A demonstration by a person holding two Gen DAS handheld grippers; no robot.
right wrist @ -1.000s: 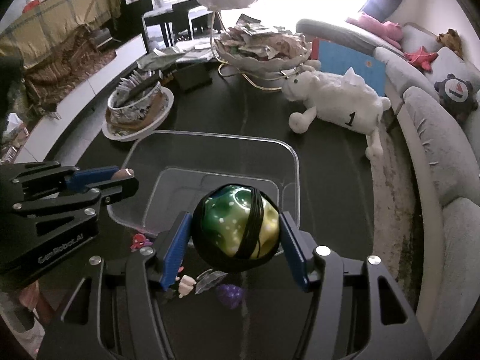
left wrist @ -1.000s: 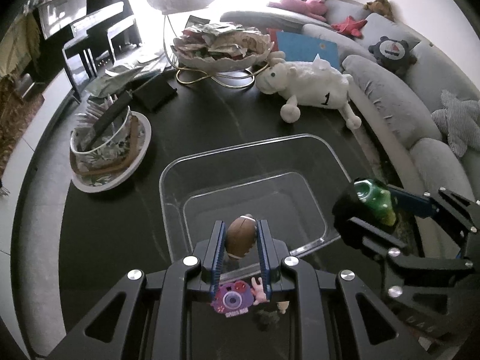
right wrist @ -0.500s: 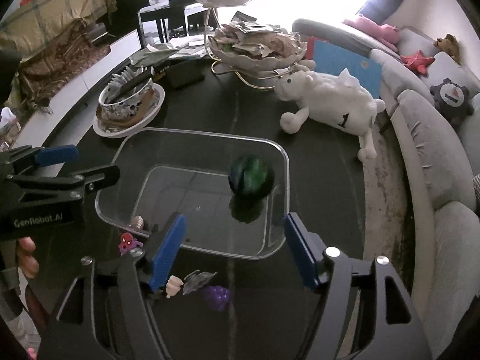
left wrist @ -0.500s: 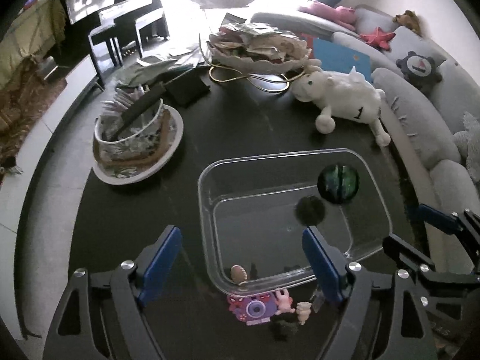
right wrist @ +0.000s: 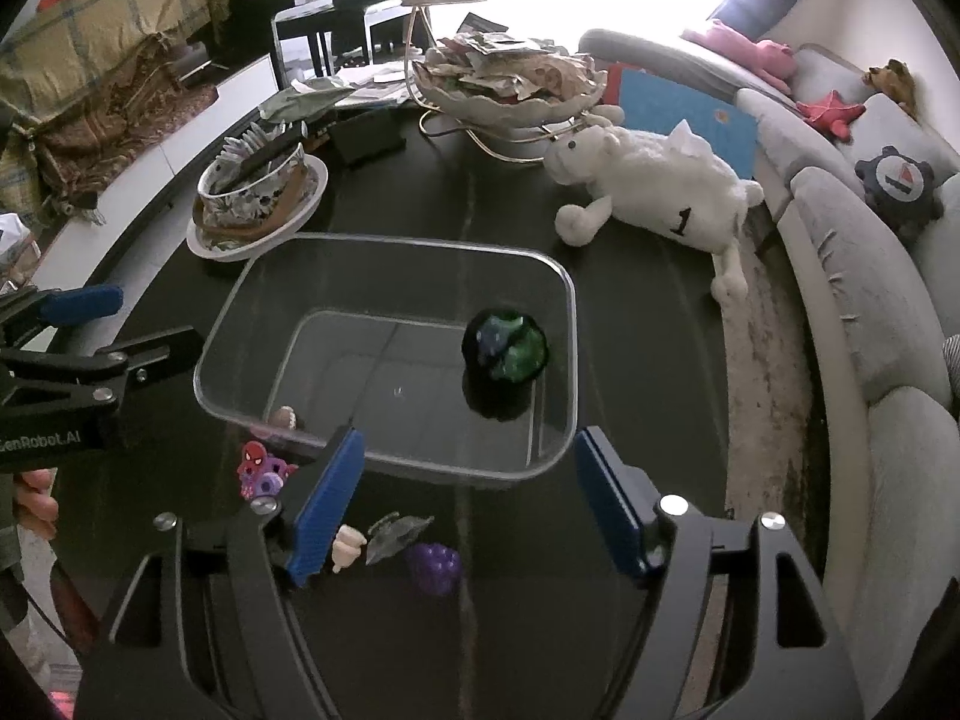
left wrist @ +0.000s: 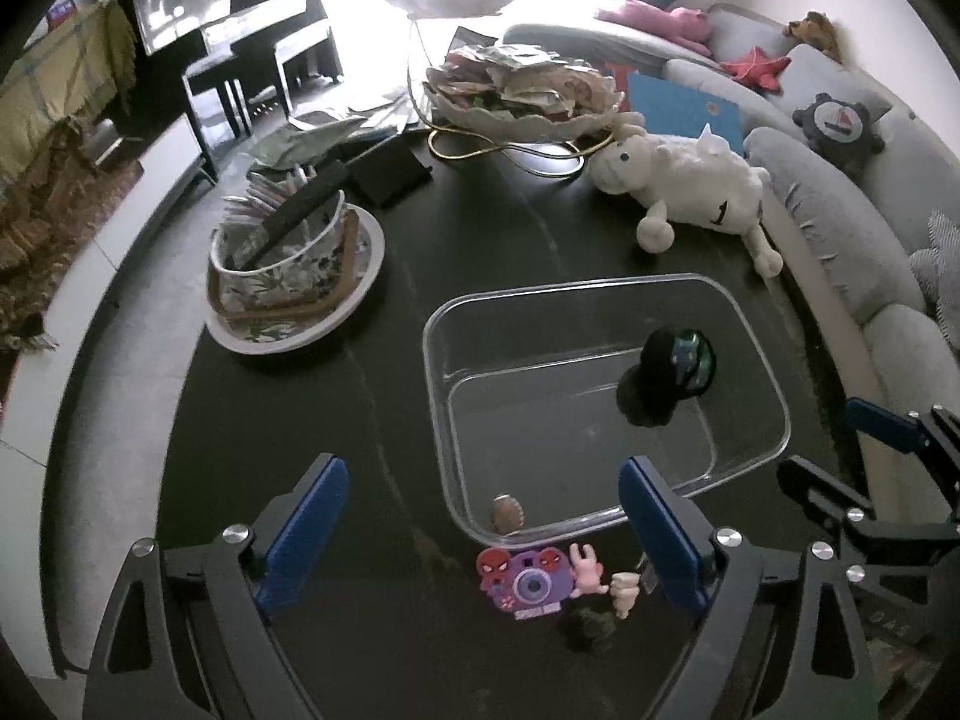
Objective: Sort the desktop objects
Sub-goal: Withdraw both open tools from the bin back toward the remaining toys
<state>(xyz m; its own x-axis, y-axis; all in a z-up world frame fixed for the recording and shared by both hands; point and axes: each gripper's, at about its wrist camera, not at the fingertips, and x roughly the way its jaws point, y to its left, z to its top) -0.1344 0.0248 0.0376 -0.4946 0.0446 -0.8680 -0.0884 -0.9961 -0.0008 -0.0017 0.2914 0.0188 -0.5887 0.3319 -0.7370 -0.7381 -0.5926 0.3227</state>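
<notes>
A clear plastic bin (left wrist: 774, 396) (right wrist: 384, 243) sits on the dark table. Inside it lie a green-and-black ball (left wrist: 681, 360) (right wrist: 507, 345) and a small brown football (left wrist: 509, 513) (right wrist: 283, 418). In front of the bin lie a purple toy camera (left wrist: 528, 582) (right wrist: 261, 471), a pink figure (left wrist: 585, 567), a cream figure (left wrist: 624, 591) (right wrist: 348, 546), a grey leaf piece (right wrist: 393, 534) and purple grapes (right wrist: 433, 567). My left gripper (left wrist: 483, 528) is open and empty above these toys. My right gripper (right wrist: 465, 501) is open and empty at the bin's near rim.
A white plush sheep (left wrist: 690, 195) (right wrist: 654, 186) lies behind the bin. A floral bowl on a plate (left wrist: 288, 264) (right wrist: 258, 198) stands at the left. A tiered dish of packets (left wrist: 516, 96) (right wrist: 504, 84) stands at the back. A grey sofa (left wrist: 840, 228) curves along the right.
Both grippers opened and pulled back. The football dropped from my left gripper and the green ball from my right gripper; both now lie in the bin.
</notes>
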